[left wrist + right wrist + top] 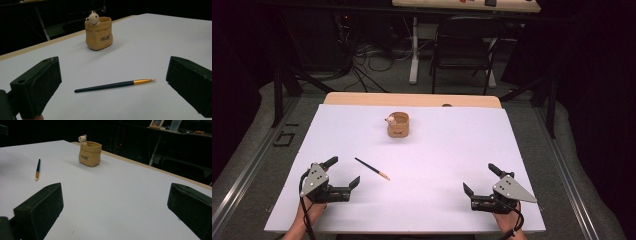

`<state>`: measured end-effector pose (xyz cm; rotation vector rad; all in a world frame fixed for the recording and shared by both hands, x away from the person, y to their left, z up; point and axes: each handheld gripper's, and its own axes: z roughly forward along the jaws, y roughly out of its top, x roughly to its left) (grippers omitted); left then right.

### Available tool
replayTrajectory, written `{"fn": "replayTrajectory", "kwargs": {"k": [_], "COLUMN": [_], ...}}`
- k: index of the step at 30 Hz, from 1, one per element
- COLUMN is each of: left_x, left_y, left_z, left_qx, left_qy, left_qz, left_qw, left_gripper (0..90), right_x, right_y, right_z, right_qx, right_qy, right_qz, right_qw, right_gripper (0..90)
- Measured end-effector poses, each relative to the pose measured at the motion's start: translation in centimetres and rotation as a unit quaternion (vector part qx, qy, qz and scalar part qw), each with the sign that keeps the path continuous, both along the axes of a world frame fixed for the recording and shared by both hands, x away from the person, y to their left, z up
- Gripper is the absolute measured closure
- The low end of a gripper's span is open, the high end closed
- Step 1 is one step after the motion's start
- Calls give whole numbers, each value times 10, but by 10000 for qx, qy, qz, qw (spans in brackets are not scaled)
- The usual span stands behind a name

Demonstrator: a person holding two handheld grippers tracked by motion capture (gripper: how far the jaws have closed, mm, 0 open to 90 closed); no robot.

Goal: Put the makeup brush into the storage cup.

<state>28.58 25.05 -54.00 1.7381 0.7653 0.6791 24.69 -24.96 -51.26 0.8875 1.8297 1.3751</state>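
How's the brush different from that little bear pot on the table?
The brush lies flat on the white table; the bear pot stands upright. The brush is thin, dark with a gold tip; the pot is squat and tan. The brush sits nearer the left tool. Neither is held.

Bright tabletop; dark, dim bkgd
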Motion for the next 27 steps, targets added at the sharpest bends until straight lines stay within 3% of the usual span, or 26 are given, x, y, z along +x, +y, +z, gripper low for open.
{"fn": "replayTrajectory", "kwargs": {"k": [18, 27], "left_x": [17, 30], "left_y": [0, 0], "left_z": [0, 0], "left_qx": [24, -97], "left_qy": [77, 179], "left_qz": [-45, -197], "left_qw": [10000, 9996], "left_gripper": [0, 0], "right_x": [2, 2], "right_y": [0, 1], "right_z": [0, -2], "right_qx": [-18, -58], "right_qy": [46, 69], "right_qz": [22, 5], "right_qw": [10000, 10000], "right_gripper": [0, 0]}}
